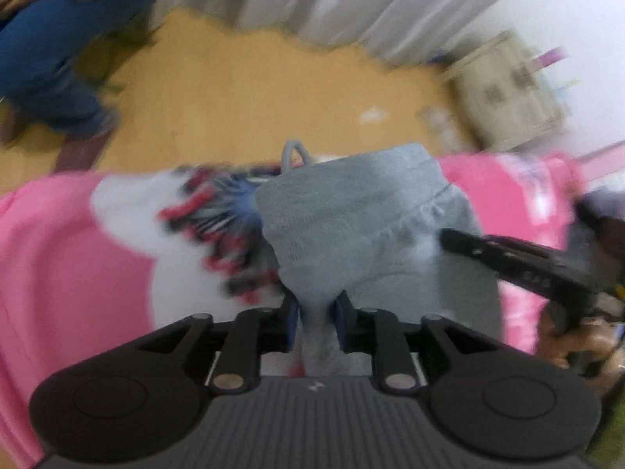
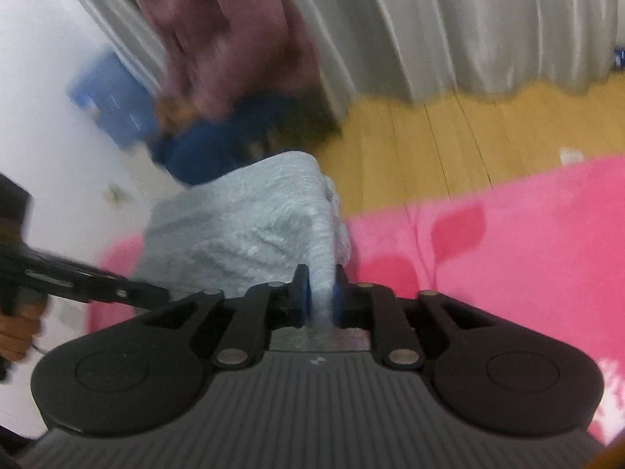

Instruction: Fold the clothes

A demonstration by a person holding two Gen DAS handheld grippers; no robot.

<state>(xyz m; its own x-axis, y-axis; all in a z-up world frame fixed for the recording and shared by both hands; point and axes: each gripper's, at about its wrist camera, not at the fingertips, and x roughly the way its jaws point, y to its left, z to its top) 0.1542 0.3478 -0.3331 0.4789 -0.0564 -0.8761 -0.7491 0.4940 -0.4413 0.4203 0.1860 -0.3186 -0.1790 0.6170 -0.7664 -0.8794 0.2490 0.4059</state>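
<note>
Left tool (image 1: 315, 322) pinched onto a bunched fold of the grey garment (image 1: 363, 226) — blue pads nearly together, cloth squeezed between them. Right tool (image 2: 322, 299) likewise clamped narrow on a gathered edge of the same grey knit, seen paler in the right wrist view. In the left view the right tool's black finger shows off to the right, just beside the cloth.

Garment lifted clear and hanging between the two tools, above a pink blanket (image 2: 508, 258) that covers whatever it lies on; what is under the blanket cannot be told. A small loop (image 1: 295, 154) sticks up at the garment's top edge, and a gathered band runs below it — probably a waistband, though blur makes that uncertain. A red, white and blue patterned item (image 1: 218, 226) lies on the blanket left of the garment. Wooden floor (image 2: 429, 144) and pale curtains beyond. Both views motion-blurred.

Handling, as judged: light, soft, limp knit; no stiffness, so it will sag and bunch wherever unsupported. Not slippery, not fragile. Present holds are on crumpled folds. For a clean fold, better to take it at two corners of one edge, kept taut, so the cloth drapes flat onto the blanket.
</note>
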